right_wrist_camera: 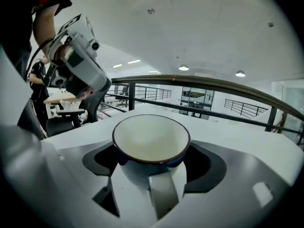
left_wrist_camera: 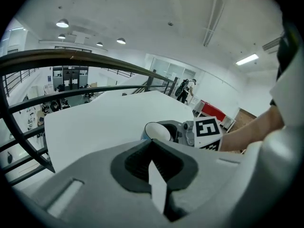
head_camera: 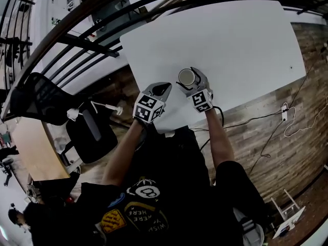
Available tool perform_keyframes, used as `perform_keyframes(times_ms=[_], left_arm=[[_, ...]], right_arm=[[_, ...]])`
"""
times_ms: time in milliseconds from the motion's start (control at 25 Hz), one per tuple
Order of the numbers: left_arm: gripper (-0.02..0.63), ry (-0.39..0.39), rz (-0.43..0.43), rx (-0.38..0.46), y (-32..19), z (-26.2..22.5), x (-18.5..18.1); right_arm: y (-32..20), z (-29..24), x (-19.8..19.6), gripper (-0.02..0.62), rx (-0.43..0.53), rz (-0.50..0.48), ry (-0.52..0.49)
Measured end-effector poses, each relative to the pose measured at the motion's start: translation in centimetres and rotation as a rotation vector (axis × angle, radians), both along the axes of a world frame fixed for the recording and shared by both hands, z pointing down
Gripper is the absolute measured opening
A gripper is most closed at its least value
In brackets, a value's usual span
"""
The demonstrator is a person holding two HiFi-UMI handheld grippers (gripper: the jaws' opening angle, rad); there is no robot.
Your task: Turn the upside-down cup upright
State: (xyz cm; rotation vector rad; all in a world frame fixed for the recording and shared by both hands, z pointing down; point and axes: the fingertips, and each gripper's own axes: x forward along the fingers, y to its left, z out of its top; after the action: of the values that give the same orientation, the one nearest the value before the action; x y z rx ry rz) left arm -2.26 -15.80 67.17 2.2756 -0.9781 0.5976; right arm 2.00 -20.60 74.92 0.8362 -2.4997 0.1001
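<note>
White-lined cup (right_wrist_camera: 151,139) upright on the bench (head_camera: 230,45).
Right gripper (right_wrist_camera: 152,164) fingers pinch it, perhaps resting; left gripper (left_wrist_camera: 156,172) fingers pressed together.

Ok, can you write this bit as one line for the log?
cup: upright, mouth up | right tongs: shut on cup | left tongs: shut, empty | table: white, under cup

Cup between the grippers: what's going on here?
A person works at a white table with a gripper in each hand. The right gripper is clamped on the sides of the cup, which is mouth-up with its handle toward that gripper. Whether it rests on the table or hangs just above it is unclear. The left gripper is beside it, jaws together and empty.
</note>
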Motion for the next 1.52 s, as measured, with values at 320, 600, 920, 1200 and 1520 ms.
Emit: perform_keyframes(times_ms=[320, 600, 920, 1200, 1520], left_arm=[[0.005, 0.017, -0.084, -0.012, 1.5, -0.6, 0.8], [0.005, 0.117, -0.094, -0.019, 4.4, -3.0, 2.2], [0.005, -0.093, -0.097, 0.179, 7.7, -7.1, 2.3], [0.005, -0.104, -0.083, 0.217, 13.1, -10.1, 2.1], [0.005, -0.058, -0.069, 0.212, 20.1, -11.1, 3.6]], right_arm=[[1.6, -2.5, 6.6, 0.405, -0.072, 0.161, -0.114], [6.6, -8.7, 11.2, 0.0, -0.049, 0.373, -0.208], [12.4, -15.8, 9.0, -0.002, -0.068, 0.462, -0.338], [19.6, -19.8, 5.7, -0.002, -0.097, 0.501, -0.351], [26.9, -20.1, 7.1, -0.002, -0.113, 0.578, -0.289]])
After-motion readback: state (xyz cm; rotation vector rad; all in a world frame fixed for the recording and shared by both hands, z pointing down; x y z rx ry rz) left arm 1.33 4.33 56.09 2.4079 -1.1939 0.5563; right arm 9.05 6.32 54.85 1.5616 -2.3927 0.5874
